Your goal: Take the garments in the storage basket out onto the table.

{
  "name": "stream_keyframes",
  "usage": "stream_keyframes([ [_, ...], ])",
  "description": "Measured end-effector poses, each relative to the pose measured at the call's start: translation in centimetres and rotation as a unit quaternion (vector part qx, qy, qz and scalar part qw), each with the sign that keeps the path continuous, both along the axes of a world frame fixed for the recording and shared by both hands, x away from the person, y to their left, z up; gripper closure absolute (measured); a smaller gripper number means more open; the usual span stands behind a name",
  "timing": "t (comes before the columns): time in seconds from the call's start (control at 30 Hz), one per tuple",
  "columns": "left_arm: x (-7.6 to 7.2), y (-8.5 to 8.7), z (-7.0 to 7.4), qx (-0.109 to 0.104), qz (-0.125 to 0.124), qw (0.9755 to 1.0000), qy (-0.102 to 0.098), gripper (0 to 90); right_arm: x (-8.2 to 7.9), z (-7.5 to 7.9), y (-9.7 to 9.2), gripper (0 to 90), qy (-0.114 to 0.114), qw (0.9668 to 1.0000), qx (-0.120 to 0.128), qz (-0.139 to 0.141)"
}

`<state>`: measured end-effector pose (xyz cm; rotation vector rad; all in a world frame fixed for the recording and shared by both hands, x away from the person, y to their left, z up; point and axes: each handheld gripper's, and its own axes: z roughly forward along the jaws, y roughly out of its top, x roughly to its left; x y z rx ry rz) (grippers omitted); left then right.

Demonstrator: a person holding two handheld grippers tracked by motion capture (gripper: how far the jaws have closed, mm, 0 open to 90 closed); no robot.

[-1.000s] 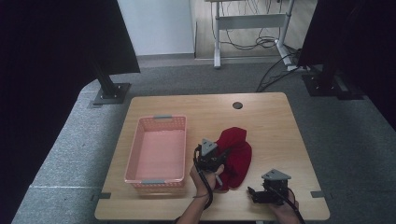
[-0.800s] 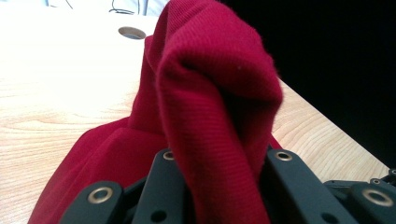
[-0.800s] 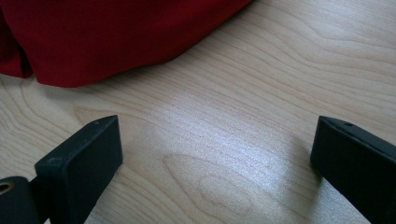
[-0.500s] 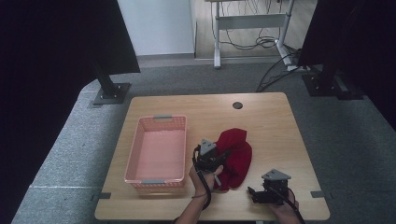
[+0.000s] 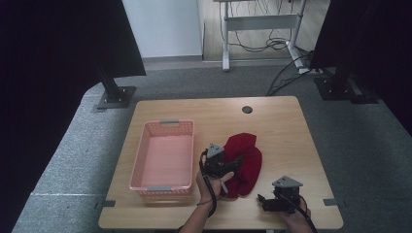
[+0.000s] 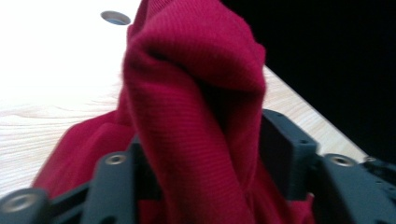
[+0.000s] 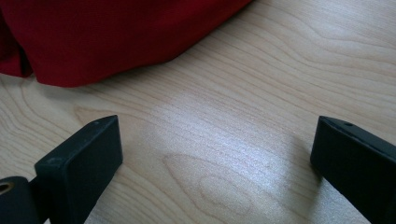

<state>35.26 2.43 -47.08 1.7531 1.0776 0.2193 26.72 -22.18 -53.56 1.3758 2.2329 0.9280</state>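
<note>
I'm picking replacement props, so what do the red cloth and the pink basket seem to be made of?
Red cloth: apparently a soft, matte knit fabric, with fine ribbing and limp folds. Pink basket: probably moulded plastic, with stiff, perforated lattice walls and grey handle strips.

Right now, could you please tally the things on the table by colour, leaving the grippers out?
Red: 1, the crumpled cloth
Pink: 1, the basket
Total: 2
</note>
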Motion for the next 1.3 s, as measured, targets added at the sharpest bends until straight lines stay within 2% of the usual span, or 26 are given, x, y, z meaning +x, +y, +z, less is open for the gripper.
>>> stream_keyframes([
  [0.13,-0.2,0.0,0.2,0.002,0.011,0.9999,0.000,34.9,0.0,0.0,0.0,2.0,0.000,1.0000,0.000,0.001],
  [0.27,-0.3,0.3,0.5,0.014,0.013,0.9998,-0.003,34.6,0.0,0.0,0.0,2.0,0.000,1.0000,0.000,0.001],
  [0.43,-0.4,0.7,0.9,0.012,0.015,0.9998,-0.004,34.4,0.0,0.0,0.0,2.0,0.000,1.0000,0.000,0.001],
  [0.6,-0.8,1.5,1.7,0.011,0.029,0.9993,-0.021,34.3,0.0,0.0,0.0,2.0,0.000,1.0000,0.000,0.002],
  [0.73,-1.0,2.0,2.1,0.012,0.038,0.9989,-0.025,34.3,0.0,0.0,0.0,2.0,0.000,1.0000,0.000,0.002],
  [0.9,-1.3,2.3,2.0,0.015,0.037,0.9989,-0.023,33.5,0.0,0.0,0.0,2.0,0.000,1.0000,0.000,0.002],
  [1.1,-1.7,2.5,2.3,-0.001,0.027,0.9995,-0.018,32.0,0.0,0.0,0.0,2.0,0.000,1.0000,0.000,0.004],
  [1.3,-2.4,2.6,3.1,-0.002,0.020,0.9995,-0.024,31.2,-0.1,0.0,0.0,2.0,0.000,1.0000,0.001,0.004],
])
